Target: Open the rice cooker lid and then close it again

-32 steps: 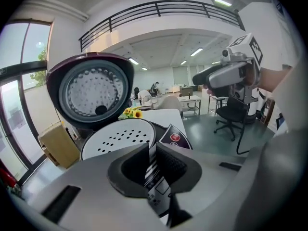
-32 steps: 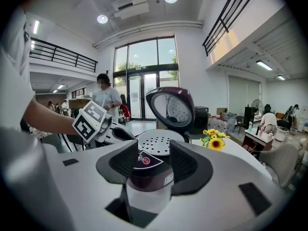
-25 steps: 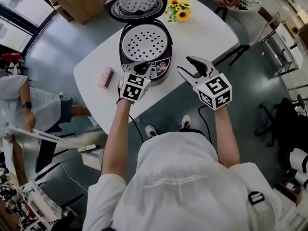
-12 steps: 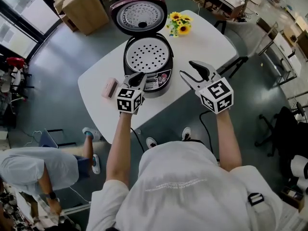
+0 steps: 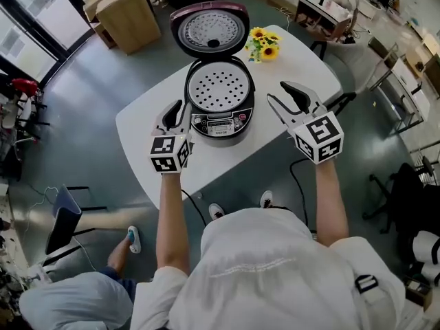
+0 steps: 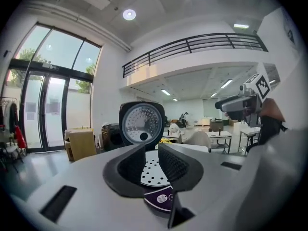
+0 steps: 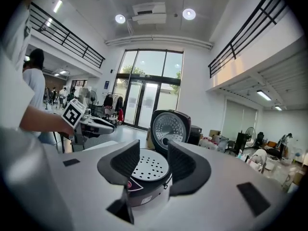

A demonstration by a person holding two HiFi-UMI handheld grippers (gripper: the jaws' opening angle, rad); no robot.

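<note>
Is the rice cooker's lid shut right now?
No, the lid stands tipped back, baring the perforated tray inside the rice cooker.

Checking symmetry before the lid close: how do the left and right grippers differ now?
Tongs of the left gripper stand narrower and have just been opening; those of the right gripper stand wider and have just been closing. Left gripper is left of the rice cooker, right gripper right of it. Both: empty tongs, clear of the cooker.
</note>
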